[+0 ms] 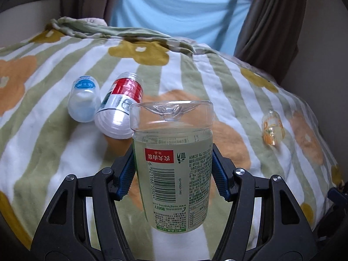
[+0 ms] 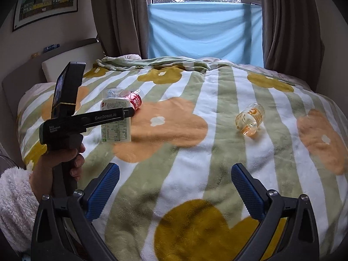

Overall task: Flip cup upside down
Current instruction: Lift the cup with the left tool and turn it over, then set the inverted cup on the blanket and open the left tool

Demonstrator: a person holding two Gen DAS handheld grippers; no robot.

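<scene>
My left gripper (image 1: 173, 171) is shut on a clear cup with a green label (image 1: 173, 163). The cup is upside down, its base on top and the label text inverted, held over the blanket. It also shows in the right wrist view (image 2: 116, 117), with the left gripper (image 2: 127, 112) around it at the left. My right gripper (image 2: 175, 187) is open and empty, low over the blanket's near part.
A red-labelled cup (image 1: 120, 108) and a blue-labelled cup (image 1: 83, 99) lie on the flowered blanket (image 1: 195, 76) behind the held cup. A small orange-labelled cup (image 2: 250, 119) lies on its side to the right. Curtains (image 2: 289, 21) and a blue cloth (image 2: 204, 32) stand behind the bed.
</scene>
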